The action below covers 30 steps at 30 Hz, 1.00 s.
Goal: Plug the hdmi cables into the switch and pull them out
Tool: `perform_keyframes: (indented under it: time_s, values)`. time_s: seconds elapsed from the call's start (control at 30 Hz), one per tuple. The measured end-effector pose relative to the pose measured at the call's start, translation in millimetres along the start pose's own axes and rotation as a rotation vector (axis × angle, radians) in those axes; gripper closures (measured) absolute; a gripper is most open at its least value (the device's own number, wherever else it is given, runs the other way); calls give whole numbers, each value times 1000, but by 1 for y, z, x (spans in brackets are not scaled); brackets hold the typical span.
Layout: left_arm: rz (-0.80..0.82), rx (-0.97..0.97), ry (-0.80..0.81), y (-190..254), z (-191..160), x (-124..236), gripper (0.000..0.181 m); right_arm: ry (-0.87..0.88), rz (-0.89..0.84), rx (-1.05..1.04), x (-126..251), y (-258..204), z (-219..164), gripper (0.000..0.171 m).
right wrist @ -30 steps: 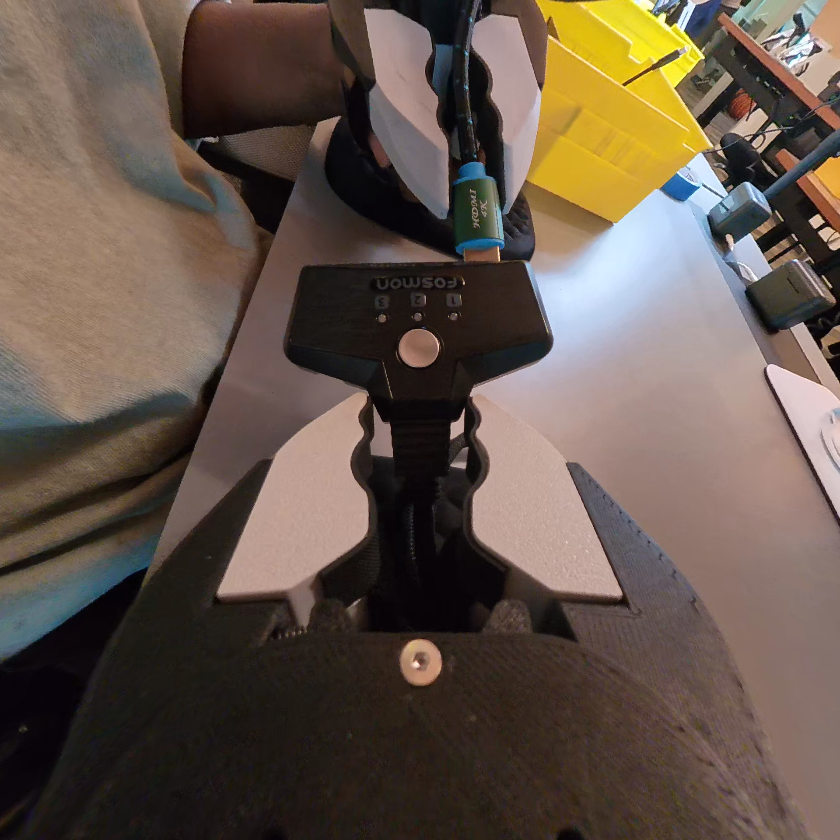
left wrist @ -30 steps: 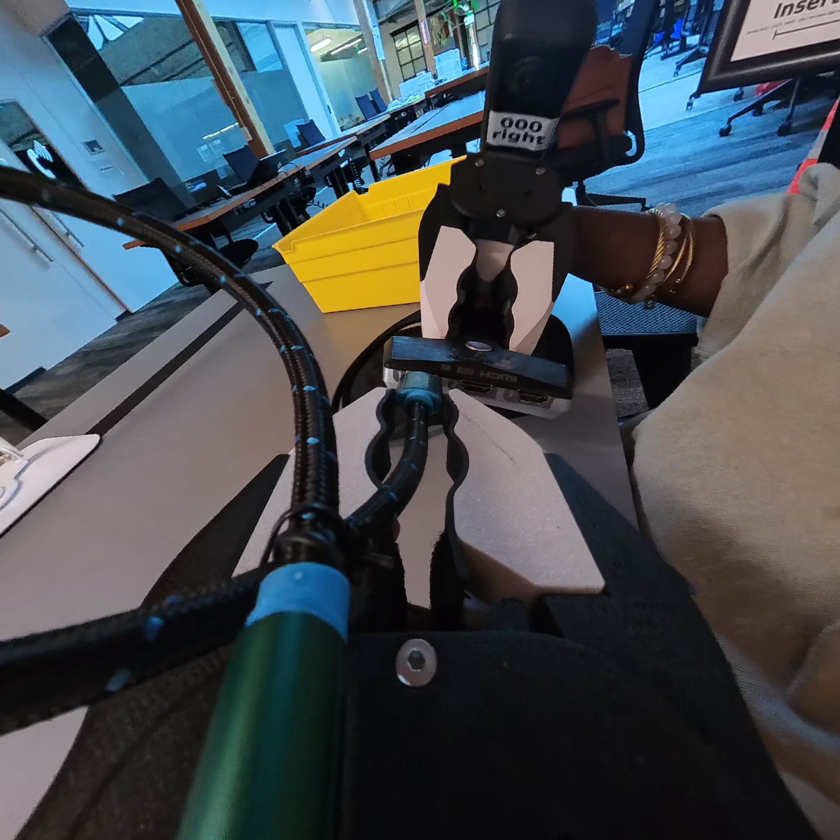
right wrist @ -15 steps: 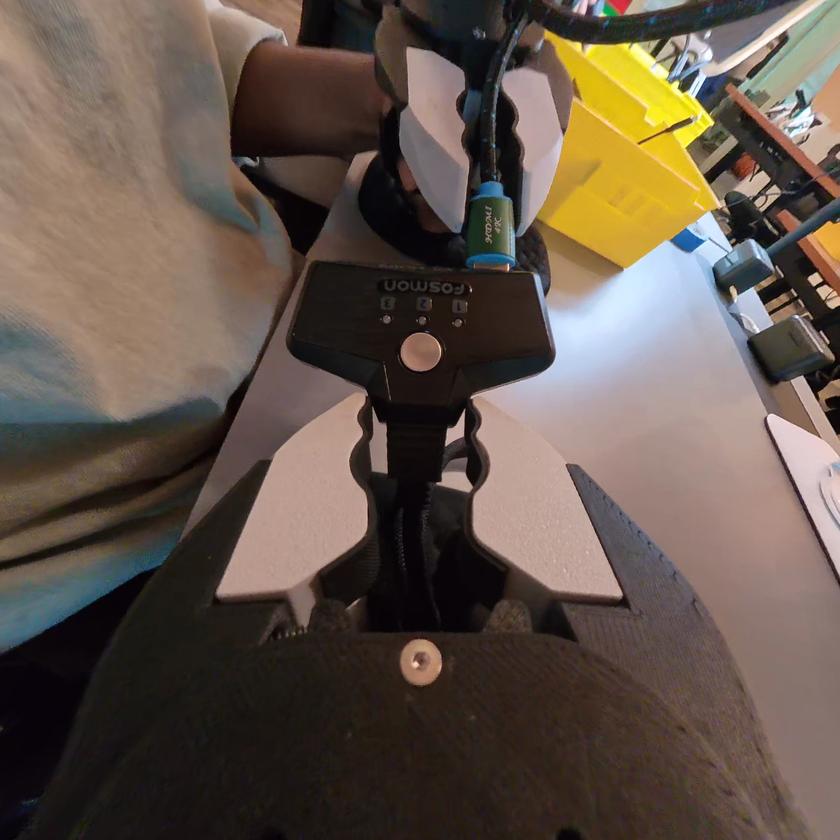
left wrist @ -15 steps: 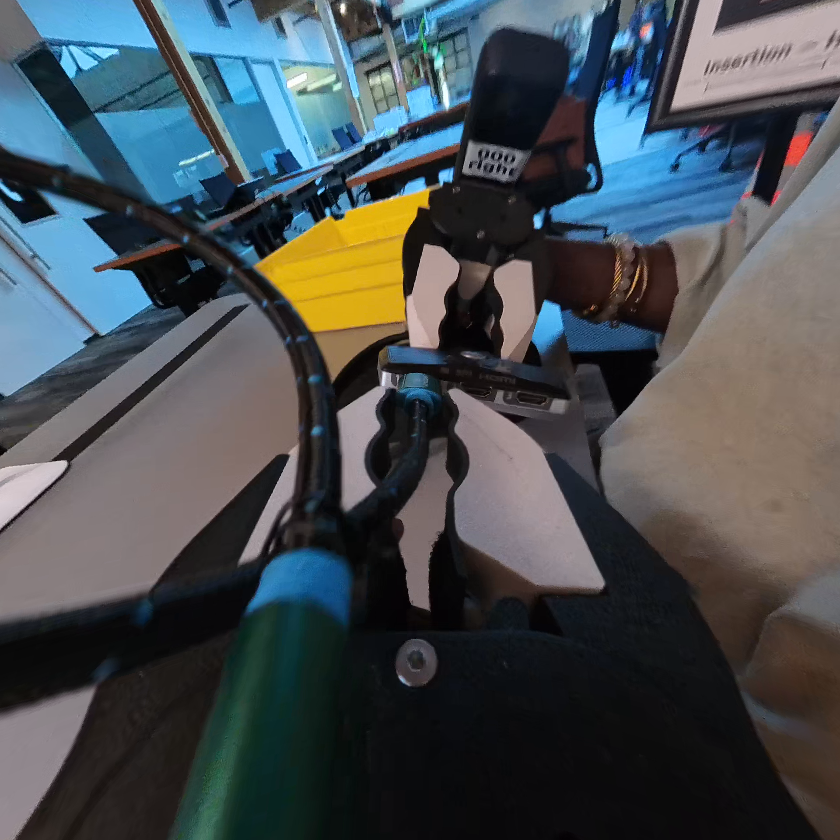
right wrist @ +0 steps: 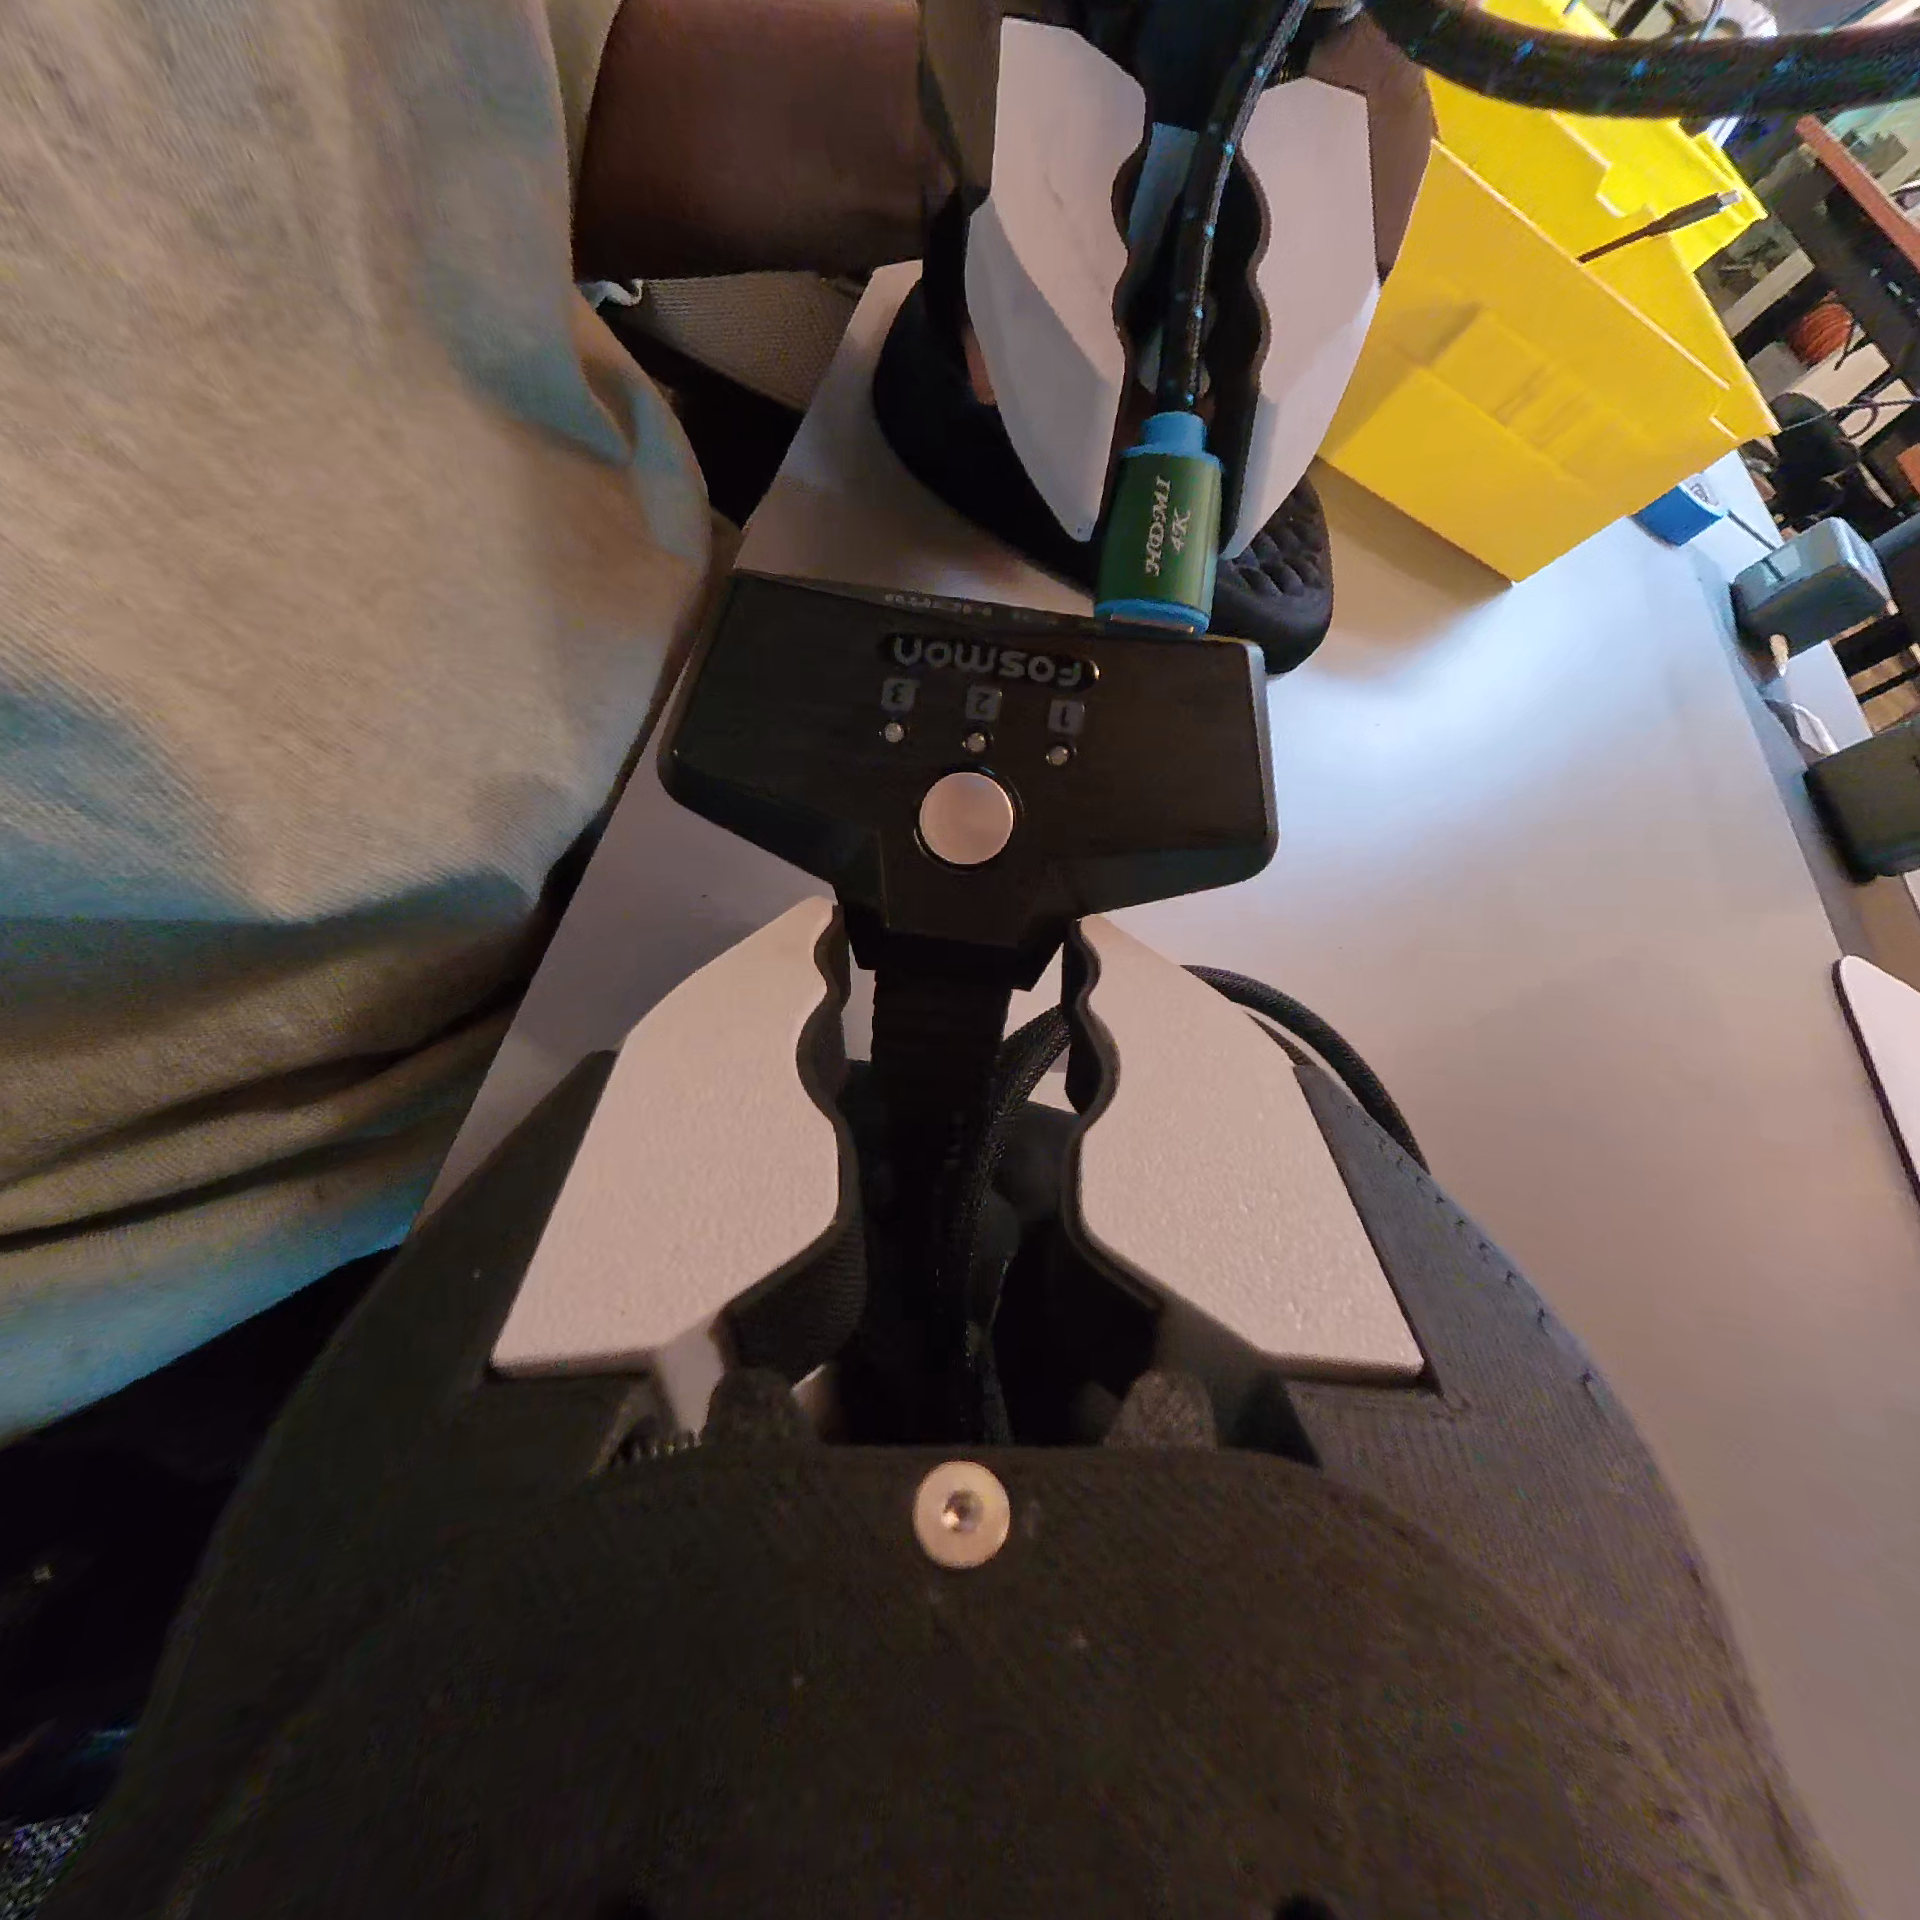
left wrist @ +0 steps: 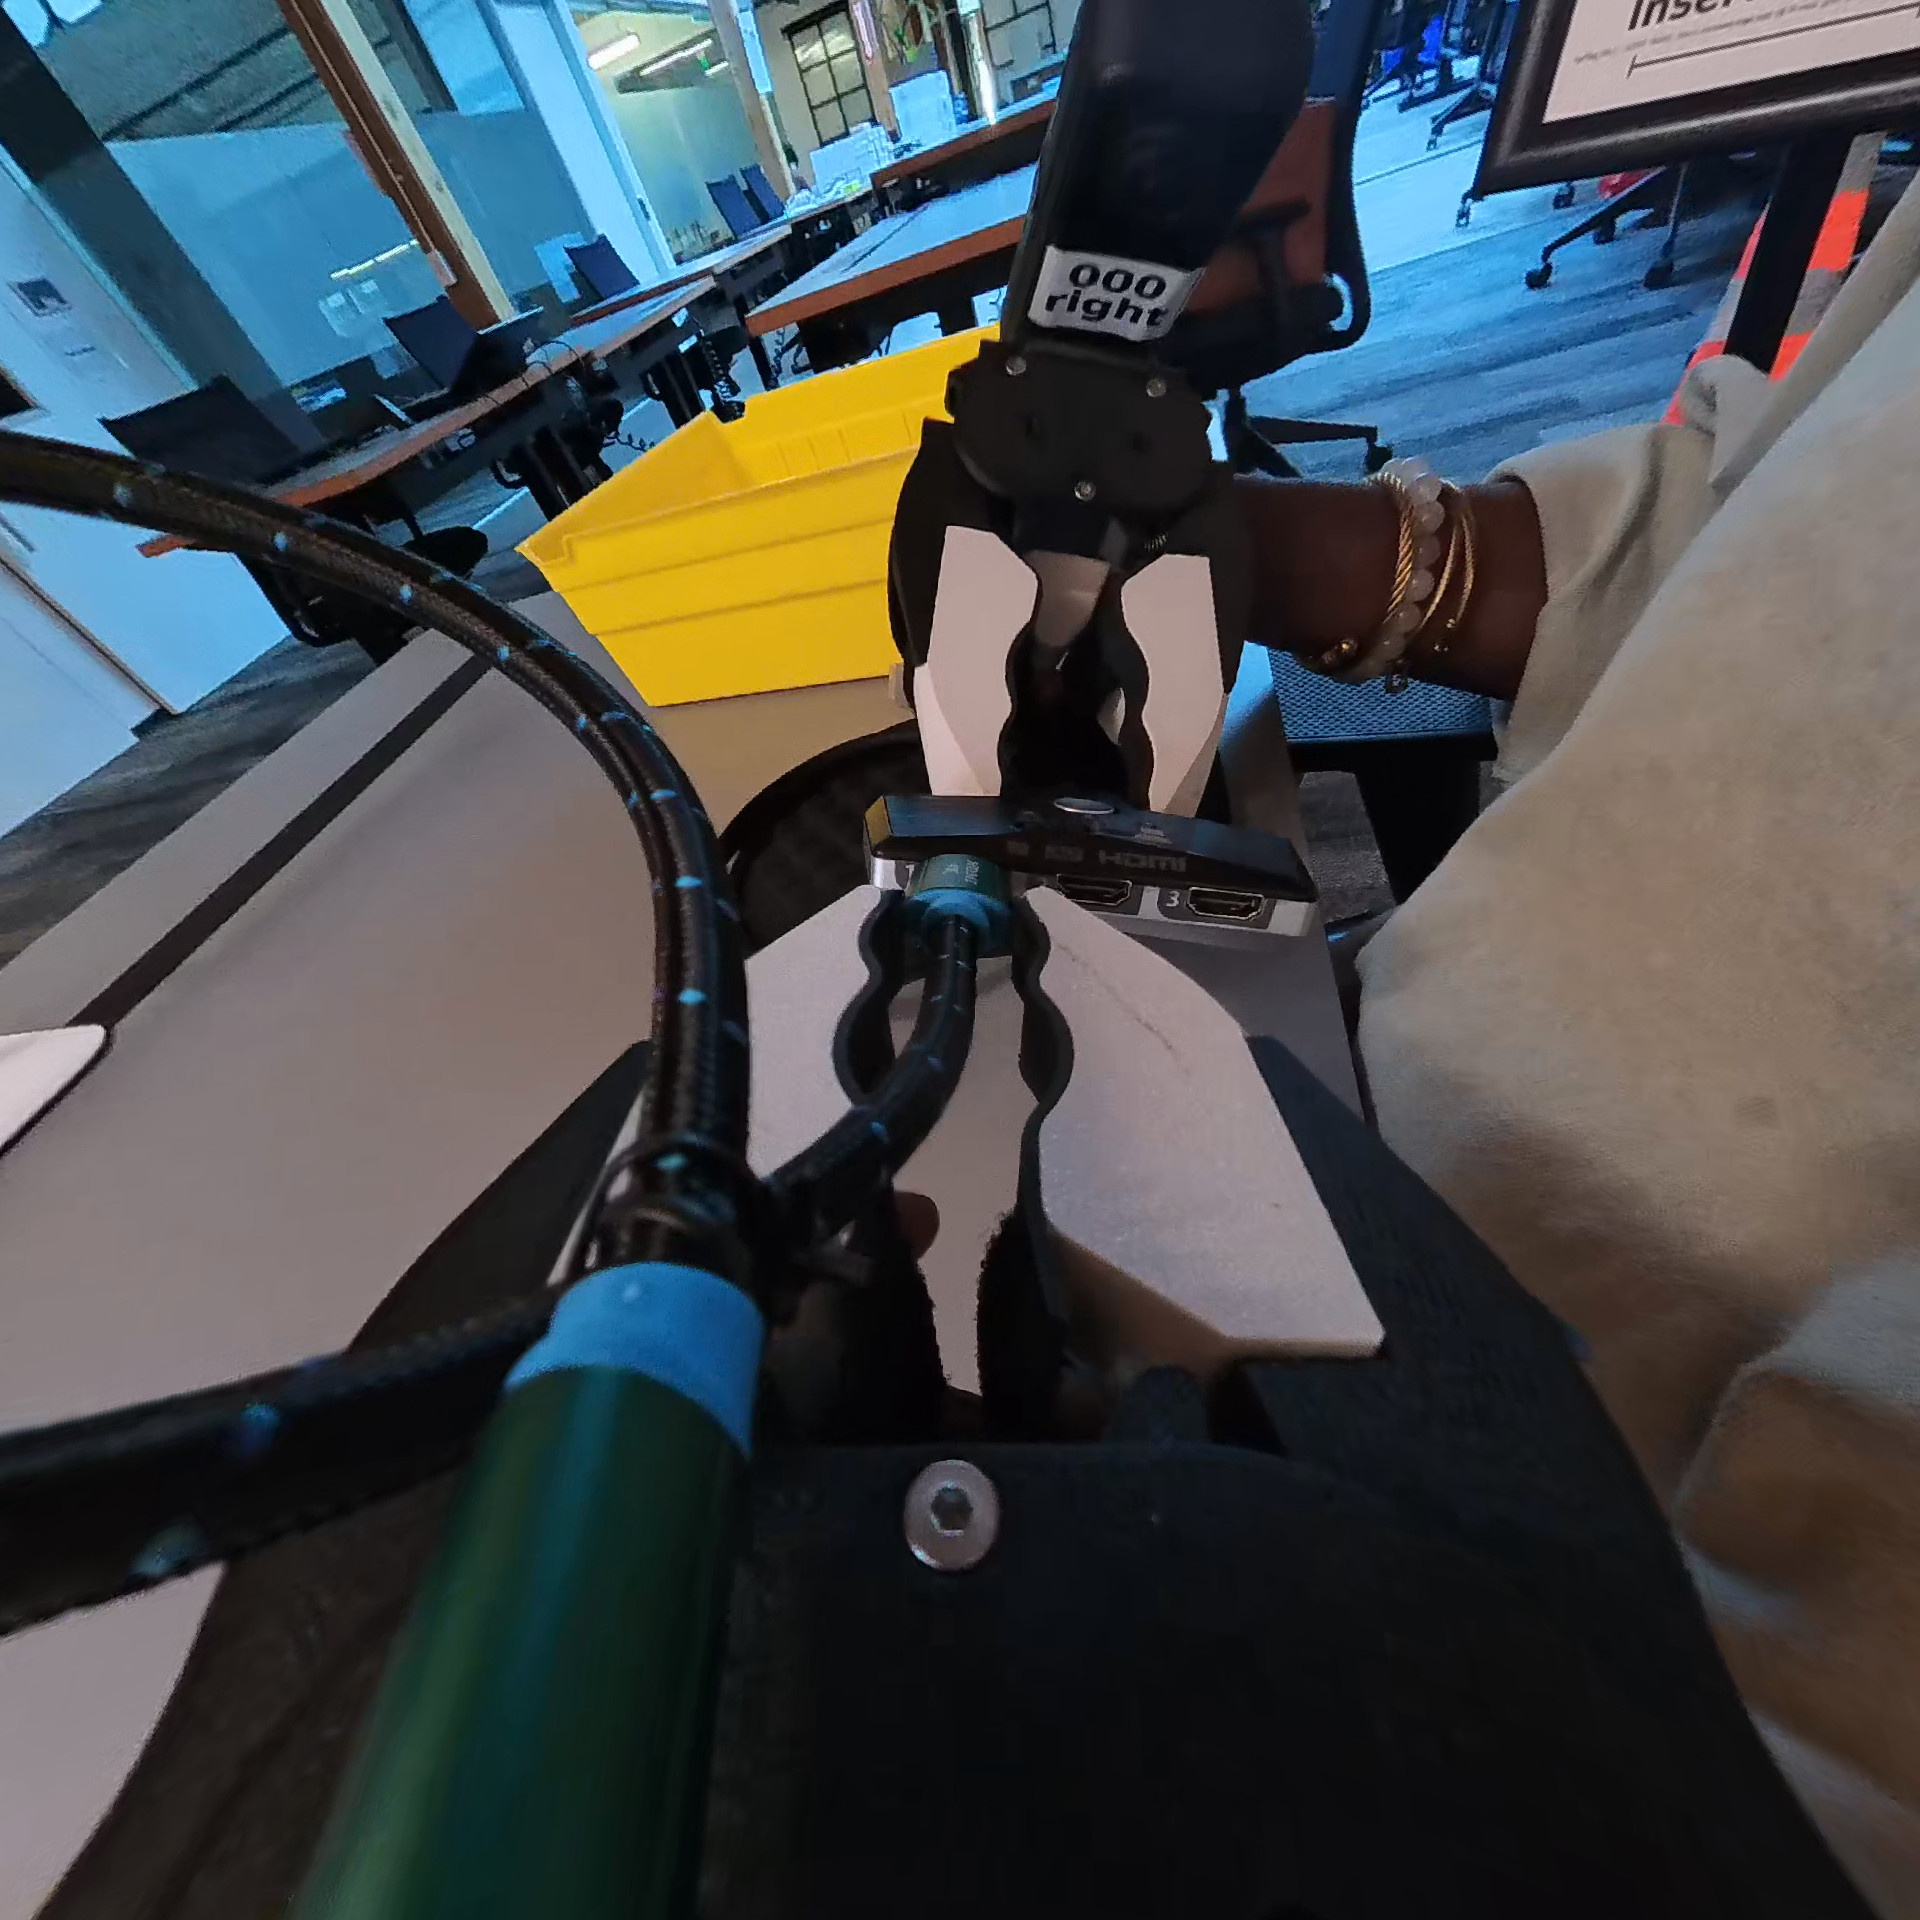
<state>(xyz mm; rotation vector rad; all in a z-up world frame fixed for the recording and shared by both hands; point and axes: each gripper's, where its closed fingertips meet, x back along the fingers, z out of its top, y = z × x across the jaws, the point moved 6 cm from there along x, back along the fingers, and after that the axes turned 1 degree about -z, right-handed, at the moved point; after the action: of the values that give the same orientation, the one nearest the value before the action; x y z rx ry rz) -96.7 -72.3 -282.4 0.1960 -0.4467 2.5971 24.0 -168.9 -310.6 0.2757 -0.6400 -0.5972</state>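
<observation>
The black HDMI switch is held just above the grey table. My right gripper is shut on its narrow tail end; it also shows in the left wrist view. My left gripper is shut on the braided HDMI cable just behind its green plug. The plug sits against the outermost port, its metal tip hidden in the switch. The other two ports are empty. The cable's other green plug hangs close to the left camera.
A yellow bin stands on the table behind the switch, also seen in the right wrist view. A person's beige-clad body borders the table edge. A white pad, dark boxes and a round black mat lie nearby. About 7 centimetres separates my left fingertips from my right.
The green plug's metal tip, bare one second ago, has gone into the switch's port. The two grippers have closed in on each other and tilted a little.
</observation>
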Motion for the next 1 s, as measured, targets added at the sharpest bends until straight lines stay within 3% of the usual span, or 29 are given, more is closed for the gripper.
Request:
perform_keyframes:
  time_s: [0.23, 0.33, 0.4, 0.53, 0.7, 0.77, 0.87, 1.0]
  values:
    - [45, -3, 8, -4, -1, -2, 160, 1, -18, -25, -1, 3, -1, 131]
    - [108, 41, 99, -15, 5, 1, 159, 66, -92, -70, 3, 13, 5, 131]
    - [118, 102, 120, -20, 10, 2, 147, 117, -128, -103, 6, 19, 9, 132]
    - [117, 92, -60, -21, 4, 13, 123, 169, -220, -235, 18, 32, 5, 132]
    - [65, -143, -292, -2, 6, 59, 123, -38, -294, -319, 14, 40, -13, 132]
    - [177, -175, -312, -7, 20, 90, 123, -146, -274, -332, 5, 38, -20, 132]
    - [474, -143, -333, -23, 33, 152, 129, -242, -283, -289, -6, 38, -24, 132]
    - [937, 46, -518, -48, 9, 244, 137, -156, -337, -269, -5, 42, -14, 142]
